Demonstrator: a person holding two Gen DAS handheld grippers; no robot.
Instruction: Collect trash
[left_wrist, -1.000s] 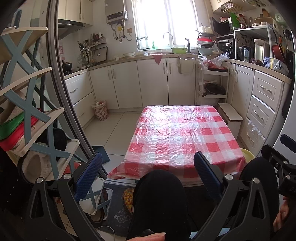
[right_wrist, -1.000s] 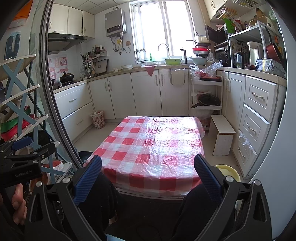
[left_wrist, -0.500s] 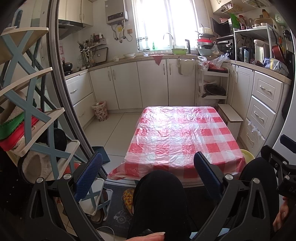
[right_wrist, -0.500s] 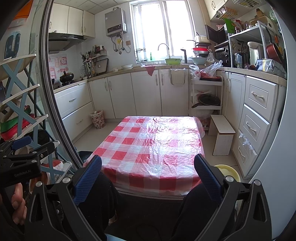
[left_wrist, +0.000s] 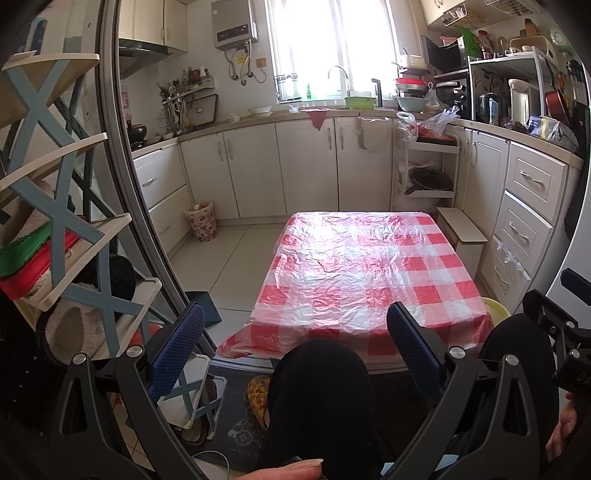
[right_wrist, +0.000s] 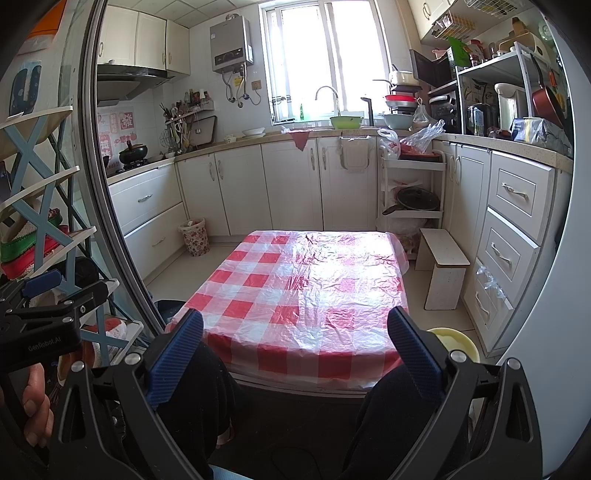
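Note:
A low table with a red-and-white checked plastic cover (left_wrist: 365, 273) stands in the middle of the kitchen floor; it also shows in the right wrist view (right_wrist: 306, 295). No trash shows on it. A small flowered waste bin (left_wrist: 201, 220) with rubbish in it stands by the left cabinets, also in the right wrist view (right_wrist: 194, 236). My left gripper (left_wrist: 293, 341) is open and empty, held above the person's knees at the table's near edge. My right gripper (right_wrist: 295, 341) is open and empty there too.
A white stool (right_wrist: 445, 271) and a yellow basin (right_wrist: 456, 343) stand right of the table. A shoe rack (left_wrist: 55, 229) and a sliding-door frame (left_wrist: 125, 184) are on the left. White cabinets (left_wrist: 306, 166) line the back and right.

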